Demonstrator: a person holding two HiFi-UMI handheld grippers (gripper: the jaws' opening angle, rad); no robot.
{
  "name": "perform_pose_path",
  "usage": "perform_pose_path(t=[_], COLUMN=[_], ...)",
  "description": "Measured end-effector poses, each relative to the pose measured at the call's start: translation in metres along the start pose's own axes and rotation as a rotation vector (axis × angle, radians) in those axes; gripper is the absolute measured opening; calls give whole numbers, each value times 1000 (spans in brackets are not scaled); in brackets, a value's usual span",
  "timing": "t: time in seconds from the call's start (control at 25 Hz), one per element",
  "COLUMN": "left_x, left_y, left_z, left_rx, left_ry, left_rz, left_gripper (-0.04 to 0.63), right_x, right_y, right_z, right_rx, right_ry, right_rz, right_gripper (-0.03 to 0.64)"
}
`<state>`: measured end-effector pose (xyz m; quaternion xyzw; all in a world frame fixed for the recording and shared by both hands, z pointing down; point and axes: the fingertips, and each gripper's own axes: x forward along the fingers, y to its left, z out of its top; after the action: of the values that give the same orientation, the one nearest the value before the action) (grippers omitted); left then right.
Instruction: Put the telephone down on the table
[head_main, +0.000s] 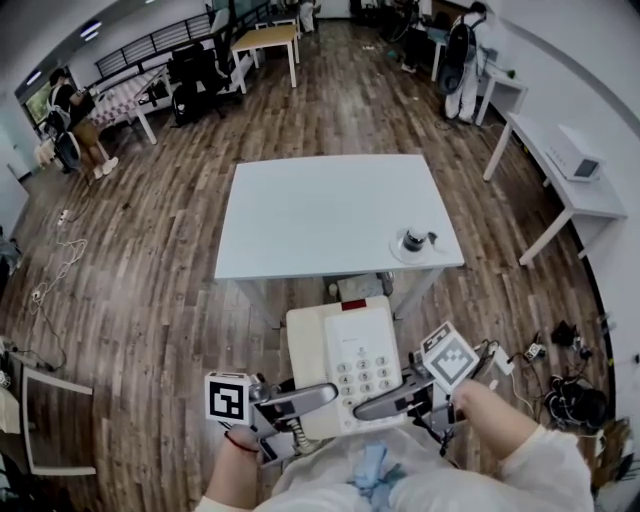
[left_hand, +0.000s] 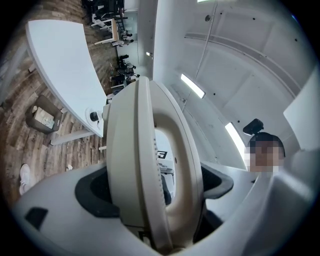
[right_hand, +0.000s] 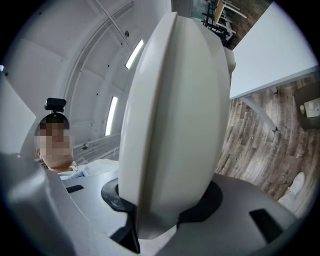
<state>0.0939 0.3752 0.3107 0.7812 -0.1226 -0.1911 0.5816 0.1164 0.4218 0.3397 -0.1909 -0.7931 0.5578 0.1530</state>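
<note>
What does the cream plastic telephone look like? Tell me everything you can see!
The cream plastic desk telephone is a smooth, boxy set. Its handset rests along its left side, and rows of pale buttons sit on the right. It is held in the air, keypad up, over the wooden floor and short of the white table. The left gripper clamps its handset side and the right gripper clamps the other.

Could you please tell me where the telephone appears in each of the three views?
Head view: the telephone is low centre, below the white table's near edge.
Left gripper view: telephone edge-on, filling the centre; white table upper left.
Right gripper view: telephone edge-on, filling the centre; white table upper right.
Shared landmark: the white table.
</note>
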Motion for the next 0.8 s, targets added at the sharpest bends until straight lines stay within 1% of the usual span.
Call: perform_pose_path(t=[0.24,0.4,0.64,0.8], left_x=[20,32,57,69], left_y=[17,29,43,51], left_z=[54,87,123,139], left_rx=[1,0,16,13], left_ry=[-23,-43,-52,-62], left_rz=[10,13,17,16], left_gripper=[442,421,419,419], right_x=[-24,-39,-67,-81], right_y=[-19,-30,-43,-52], right_z=[52,83,116,131], right_rx=[1,-8,-17,-7], right_ry=[11,27,42,52], right_rz=[21,26,27,32], right_gripper=[201,201,201,201])
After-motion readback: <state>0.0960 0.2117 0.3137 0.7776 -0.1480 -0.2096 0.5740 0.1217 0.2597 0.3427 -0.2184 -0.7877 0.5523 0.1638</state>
